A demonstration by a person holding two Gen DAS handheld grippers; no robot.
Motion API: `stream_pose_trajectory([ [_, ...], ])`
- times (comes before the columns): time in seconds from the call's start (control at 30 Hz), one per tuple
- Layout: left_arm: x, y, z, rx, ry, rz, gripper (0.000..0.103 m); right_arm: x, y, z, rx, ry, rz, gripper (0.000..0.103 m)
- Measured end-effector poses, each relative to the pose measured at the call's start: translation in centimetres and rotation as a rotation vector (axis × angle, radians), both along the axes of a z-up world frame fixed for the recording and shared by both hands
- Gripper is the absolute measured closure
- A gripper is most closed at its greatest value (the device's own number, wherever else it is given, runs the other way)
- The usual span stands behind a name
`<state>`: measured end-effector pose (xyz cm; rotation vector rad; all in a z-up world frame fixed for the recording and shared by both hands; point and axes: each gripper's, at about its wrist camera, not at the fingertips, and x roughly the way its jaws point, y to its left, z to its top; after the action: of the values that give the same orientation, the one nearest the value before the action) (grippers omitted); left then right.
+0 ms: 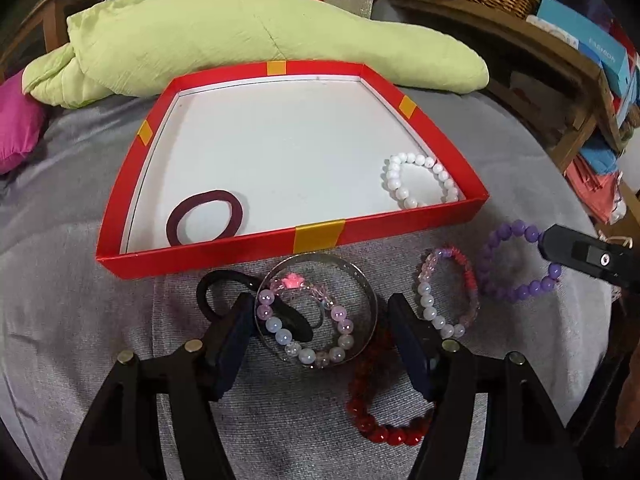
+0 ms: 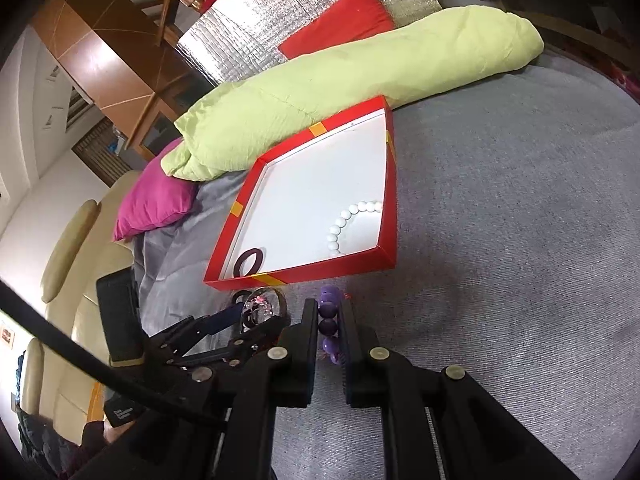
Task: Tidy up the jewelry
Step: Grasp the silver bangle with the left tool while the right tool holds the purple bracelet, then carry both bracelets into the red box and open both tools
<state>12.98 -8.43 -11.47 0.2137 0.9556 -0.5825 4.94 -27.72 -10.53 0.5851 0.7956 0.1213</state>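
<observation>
A: What's nearest the left gripper (image 1: 320,320)?

B: Its fingers stand well apart over the grey cloth (image 1: 120,312), with nothing pinched. Between them lie a clear bangle (image 1: 370,300) and, inside its ring, a pastel bead bracelet (image 1: 304,350). A black hair tie (image 1: 212,284) runs under the bangle's left edge, by the left finger. A red bead bracelet (image 1: 380,428) lies just by the right finger, partly under it.

A: And the right gripper (image 2: 329,320)?

B: Clamped on a purple bead bracelet (image 1: 500,276). From its own camera you see the beads squeezed between the two pads; from the left camera, the gripper's tip meets the loop at its far right side, while the rest of the loop looks to lie on the cloth.

A: Anything between the two?

B: A pink and white bracelet (image 1: 448,292), just left of the purple one, apart from both grippers.

A: Farther on?

B: A red tray (image 1: 280,240), shallow with a white floor. In it, a maroon hair tie (image 1: 176,216) sits in the near left corner and a white bead bracelet (image 1: 400,188) in the near right corner. Behind the tray lies a green pillow (image 1: 240,40), with a magenta cushion (image 1: 16,128) at the left.
</observation>
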Motion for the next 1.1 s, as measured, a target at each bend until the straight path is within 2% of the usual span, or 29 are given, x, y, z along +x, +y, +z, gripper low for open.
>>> stream_pose_trajectory([
  [0.1, -0.1, -0.1, -0.1, 0.005, -0.002, -0.006, 0.031, 0.1, 0.1, 0.0, -0.006, 0.003, -0.001, 0.092],
  [0.3, -0.3, 0.1, -0.2, 0.008, -0.016, -0.028, 0.032, 0.2, 0.0, -0.1, -0.007, 0.006, -0.003, 0.092],
  [0.37, -0.2, 0.4, -0.1, 0.01, -0.022, -0.02, 0.04, 0.2, 0.0, 0.0, -0.008, 0.004, -0.002, 0.092],
  [0.5, 0.1, 1.3, 0.3, -0.03, -0.011, -0.005, 0.041, 0.1, 0.1, 0.1, -0.005, -0.002, -0.003, 0.092],
  [0.63, -0.5, 2.4, 2.1, -0.077, -0.036, -0.012, 0.041, 0.1, 0.4, 0.4, 0.003, -0.021, 0.004, 0.092],
  [0.83, -2.4, 4.8, 6.0, -0.182, -0.158, -0.05, 0.04, 0.0, 1.4, 1.8, 0.006, -0.082, 0.03, 0.092],
  [0.97, -1.6, 6.3, 7.6, -0.22, -0.234, 0.015, 0.04, 0.6, 2.2, 2.7, 0.017, -0.121, 0.047, 0.092],
  [1.1, 0.7, 6.7, 7.8, -0.207, -0.29, 0.071, 0.04, 2.7, 2.9, 3.4, 0.018, -0.128, 0.062, 0.092],
])
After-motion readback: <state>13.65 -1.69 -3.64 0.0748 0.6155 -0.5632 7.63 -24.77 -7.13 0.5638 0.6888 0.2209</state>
